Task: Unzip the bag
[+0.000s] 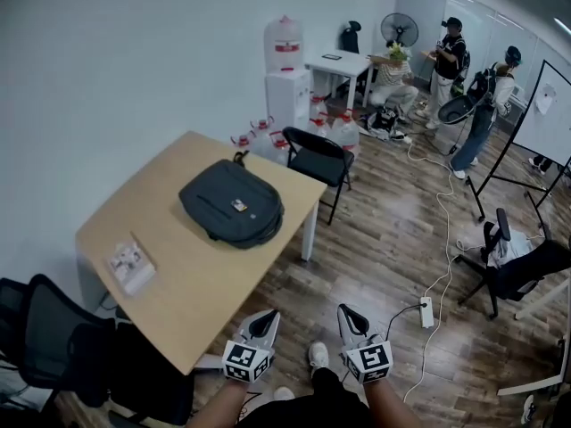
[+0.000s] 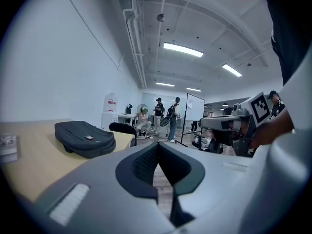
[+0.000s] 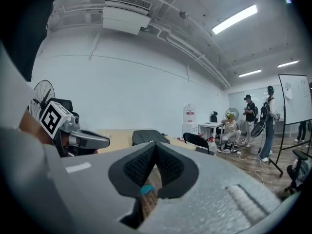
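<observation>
**Dark grey bag flat on the table, both tools shut and clear of it**

Dark grey fabric bag (image 1: 232, 205) lies flat on the far half of the wooden table (image 1: 192, 275), well inside the table's edges. Its long axis runs diagonally across the table. The carry handle (image 1: 239, 158) points to the table's far edge and the rounded bottom end points to the table's right edge. A small label (image 1: 238, 205) sits at the middle of the upper face.

The zip is too small to trace in the head view, and its state cannot be told. The left gripper view shows only the bag's side. The right gripper view shows only one end of it.

A small white packet (image 1: 130, 264) lies on the table's near-left part, well apart from the bag. A black folding chair (image 1: 317, 157) stands at the table's far-right side.

The left gripper (image 1: 266, 317) and right gripper (image 1: 346, 312) are held off the table's near corner, over the floor. Both have their jaws together at the tips, with nothing clamped. A small blue-green speck low between the right jaws cannot be identified.
</observation>
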`<state>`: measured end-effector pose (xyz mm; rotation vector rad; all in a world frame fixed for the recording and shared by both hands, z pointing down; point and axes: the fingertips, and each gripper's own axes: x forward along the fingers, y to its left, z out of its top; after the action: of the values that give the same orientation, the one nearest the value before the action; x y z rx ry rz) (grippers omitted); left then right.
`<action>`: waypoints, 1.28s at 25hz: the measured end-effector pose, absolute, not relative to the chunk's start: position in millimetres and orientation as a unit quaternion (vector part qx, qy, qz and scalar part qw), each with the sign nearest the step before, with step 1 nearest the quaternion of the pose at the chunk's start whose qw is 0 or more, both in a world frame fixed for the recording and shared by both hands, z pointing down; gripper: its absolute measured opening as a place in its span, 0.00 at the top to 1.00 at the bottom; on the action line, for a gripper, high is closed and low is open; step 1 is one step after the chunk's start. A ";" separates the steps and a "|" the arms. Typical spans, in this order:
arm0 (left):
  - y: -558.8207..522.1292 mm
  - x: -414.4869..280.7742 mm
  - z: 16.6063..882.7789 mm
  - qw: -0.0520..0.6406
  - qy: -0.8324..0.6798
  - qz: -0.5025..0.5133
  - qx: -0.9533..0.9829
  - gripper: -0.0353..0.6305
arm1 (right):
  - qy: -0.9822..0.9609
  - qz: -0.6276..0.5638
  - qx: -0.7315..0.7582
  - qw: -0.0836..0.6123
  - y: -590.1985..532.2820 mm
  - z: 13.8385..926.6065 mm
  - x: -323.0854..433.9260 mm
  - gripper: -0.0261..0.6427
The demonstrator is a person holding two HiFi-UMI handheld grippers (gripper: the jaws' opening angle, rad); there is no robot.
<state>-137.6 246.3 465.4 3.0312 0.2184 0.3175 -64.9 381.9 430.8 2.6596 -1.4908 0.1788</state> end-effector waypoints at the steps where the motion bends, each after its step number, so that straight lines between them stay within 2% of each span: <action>1: 243.4 -129.3 465.1 0.043 0.067 0.103 0.991 0.92 | -0.491 0.059 0.868 0.044 378.7 431.8 -55.2 0.96; 16: 195.4 -2.0 466.1 0.051 -0.016 0.120 0.991 0.92 | -0.555 0.070 0.828 0.025 339.7 436.7 91.2 0.96; 32: 116.2 9.3 487.0 0.076 -0.104 0.140 0.982 0.92 | -0.625 0.082 0.775 0.043 256.2 453.4 127.5 0.96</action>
<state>9.3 116.2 487.0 2.9440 -0.3116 0.4203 127.5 256.2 453.4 2.3712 -1.9105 0.2503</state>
